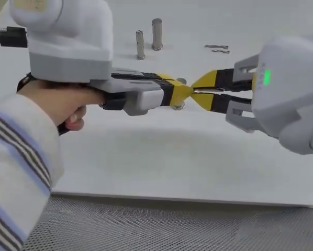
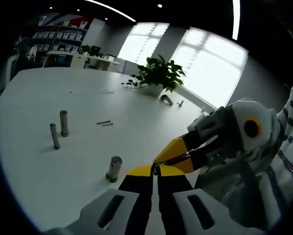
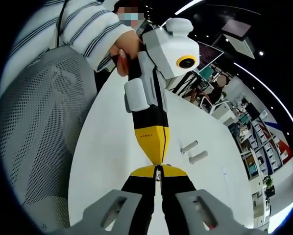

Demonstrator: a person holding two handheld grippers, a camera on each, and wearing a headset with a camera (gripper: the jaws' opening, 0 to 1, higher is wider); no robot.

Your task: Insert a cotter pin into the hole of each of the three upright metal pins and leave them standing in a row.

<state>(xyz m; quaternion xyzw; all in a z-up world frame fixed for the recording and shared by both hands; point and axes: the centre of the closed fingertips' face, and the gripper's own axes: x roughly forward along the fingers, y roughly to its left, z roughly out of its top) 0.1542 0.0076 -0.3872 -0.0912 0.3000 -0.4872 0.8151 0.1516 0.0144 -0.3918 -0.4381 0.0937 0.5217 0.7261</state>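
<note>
Cotter pin: thin silvery strip pinched in closed jaws of right gripper, just above near metal pin. Judged light, stiff wire, slick, and easy to drop or twist. Best hold is at looped head, legs free for hole. Left gripper: jaws closed, tip-to-tip with right gripper; cannot tell if it also grips strip. Two far pins upright beyond near metal pin. Spare cotter pins beyond it, rightward, on white table. Small print on left gripper's yellow jaw: unreadable.
</note>
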